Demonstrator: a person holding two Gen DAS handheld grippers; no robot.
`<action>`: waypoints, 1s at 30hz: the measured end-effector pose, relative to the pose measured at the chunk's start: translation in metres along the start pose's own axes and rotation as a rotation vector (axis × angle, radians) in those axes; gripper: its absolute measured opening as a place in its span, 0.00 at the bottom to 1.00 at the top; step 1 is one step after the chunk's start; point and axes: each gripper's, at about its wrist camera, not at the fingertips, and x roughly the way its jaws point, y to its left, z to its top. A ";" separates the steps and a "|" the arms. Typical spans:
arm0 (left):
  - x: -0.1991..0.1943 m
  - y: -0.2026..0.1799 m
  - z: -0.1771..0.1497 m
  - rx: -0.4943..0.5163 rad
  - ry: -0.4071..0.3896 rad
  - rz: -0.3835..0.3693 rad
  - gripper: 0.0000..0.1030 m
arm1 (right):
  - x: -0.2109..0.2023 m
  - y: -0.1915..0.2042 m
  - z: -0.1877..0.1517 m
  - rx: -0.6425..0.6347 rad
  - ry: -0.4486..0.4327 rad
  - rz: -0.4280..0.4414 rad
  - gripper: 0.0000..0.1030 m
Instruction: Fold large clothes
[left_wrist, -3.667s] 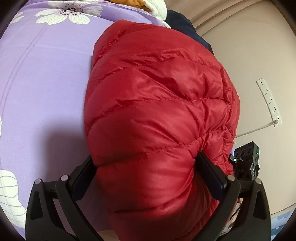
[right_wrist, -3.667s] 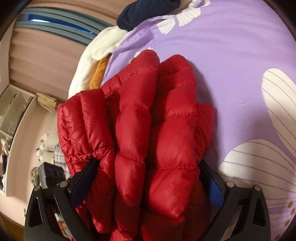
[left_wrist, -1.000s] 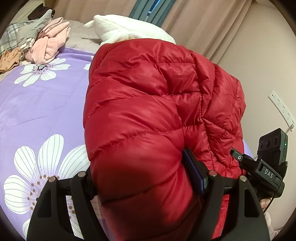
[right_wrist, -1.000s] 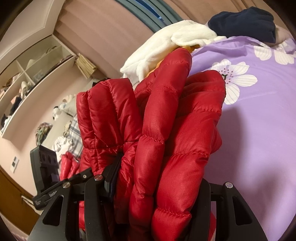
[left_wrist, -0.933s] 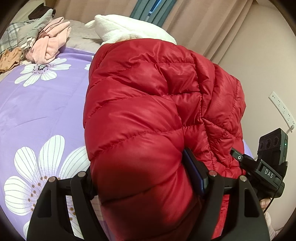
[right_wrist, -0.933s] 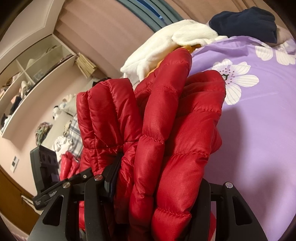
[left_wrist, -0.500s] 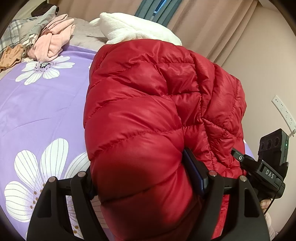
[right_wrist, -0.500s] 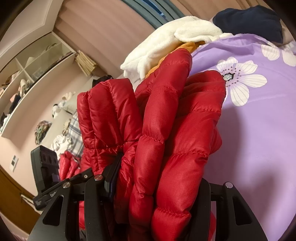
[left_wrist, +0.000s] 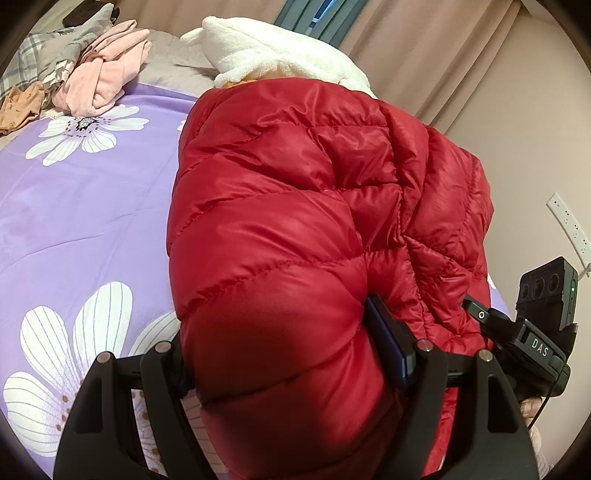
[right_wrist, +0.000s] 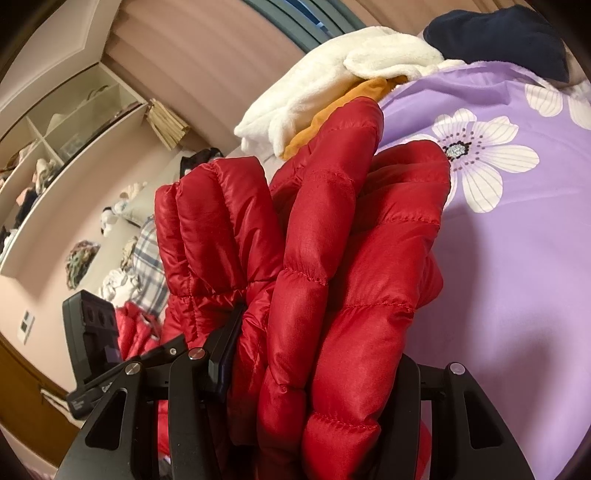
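A folded red puffer jacket (left_wrist: 295, 229) fills the left wrist view, held up above the purple flowered bedspread (left_wrist: 85, 206). My left gripper (left_wrist: 280, 354) is shut on its thick near end, the jaws wide around the padding. In the right wrist view the same red puffer jacket (right_wrist: 325, 266) shows as several stacked folds, and my right gripper (right_wrist: 314, 369) is shut on that bundle. The other gripper's black camera block (left_wrist: 546, 295) shows at the right edge of the left wrist view.
A white fleece (left_wrist: 273, 59) over an orange garment lies at the bed's far side, with pink and grey clothes (left_wrist: 96, 77) at the far left. A dark navy garment (right_wrist: 495, 37) lies further along. Shelves (right_wrist: 59, 147) and curtains line the wall.
Since a few seconds ago the jacket has been lifted off the bed. Over the last second both views have shifted slightly toward the white fleece pile. Both grips are unchanged.
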 end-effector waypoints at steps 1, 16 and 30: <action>0.001 0.000 0.000 -0.002 0.001 0.000 0.75 | 0.001 0.001 0.000 0.000 0.000 -0.002 0.51; 0.009 0.001 0.000 -0.016 0.013 0.005 0.75 | 0.016 0.005 0.001 0.015 0.006 -0.020 0.51; 0.010 -0.002 -0.002 -0.020 0.034 0.018 0.76 | 0.023 0.007 -0.006 0.080 0.024 -0.033 0.51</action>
